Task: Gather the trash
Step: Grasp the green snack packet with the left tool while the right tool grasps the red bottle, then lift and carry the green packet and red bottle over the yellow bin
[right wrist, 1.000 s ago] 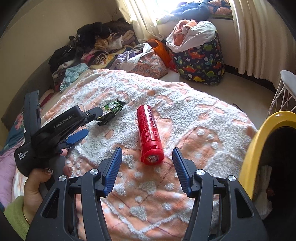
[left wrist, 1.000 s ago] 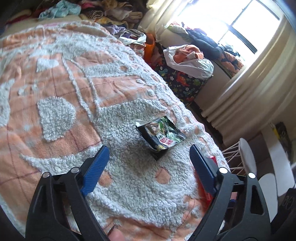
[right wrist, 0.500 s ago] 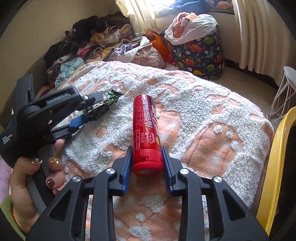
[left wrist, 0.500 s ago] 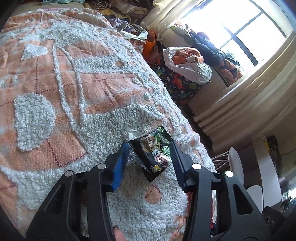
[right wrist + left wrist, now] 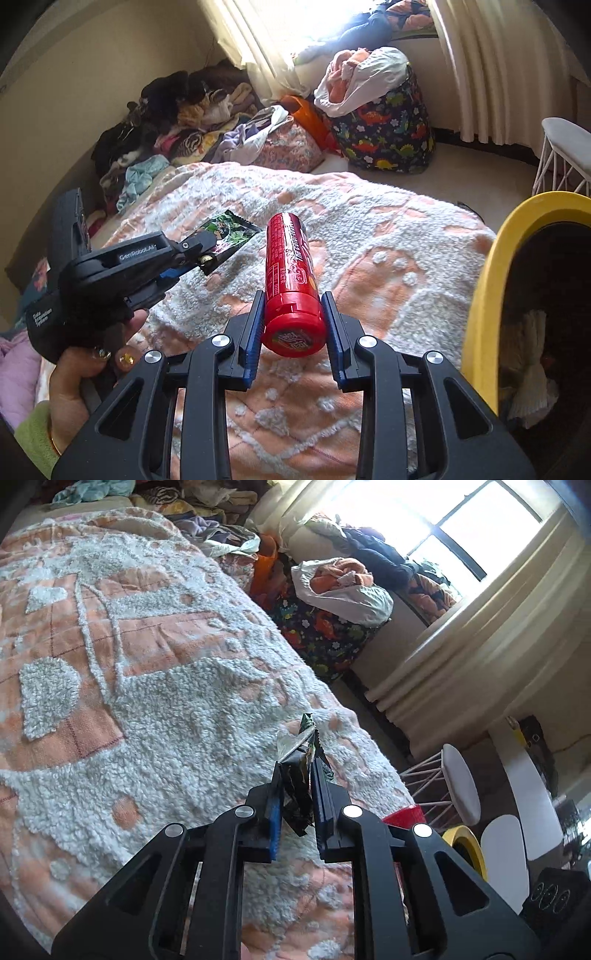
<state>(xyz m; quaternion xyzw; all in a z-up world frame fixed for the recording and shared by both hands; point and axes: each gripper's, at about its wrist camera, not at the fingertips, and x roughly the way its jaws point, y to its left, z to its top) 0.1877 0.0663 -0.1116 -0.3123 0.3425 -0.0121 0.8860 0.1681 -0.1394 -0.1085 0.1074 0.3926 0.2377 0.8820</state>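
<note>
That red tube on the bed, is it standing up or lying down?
Lying down: the red tube is lengthwise over the blanket, its cap end between the right gripper pads.

Left claw (image 5: pixel 297 805), right claw (image 5: pixel 293 332) clamped.

On blanket (image 5: pixel 388 236): tube (image 5: pixel 291 280) lying lengthwise, near end between fingers of right gripper (image 5: pixel 293 332), touching both. Left of tube, apart from it: wrapper (image 5: pixel 229 236), pinched edge-up in left gripper (image 5: pixel 298 805), lifted off blanket at gripped end. Right of blanket, beside right gripper: bin (image 5: pixel 487 288), crumpled paper inside. Beyond far edge of blanket, on floor: fabric hamper (image 5: pixel 388 133), laundry heaped on top. Left of hamper, against wall: clothes pile (image 5: pixel 177 122). Far right: stool (image 5: pixel 565 147).
</note>
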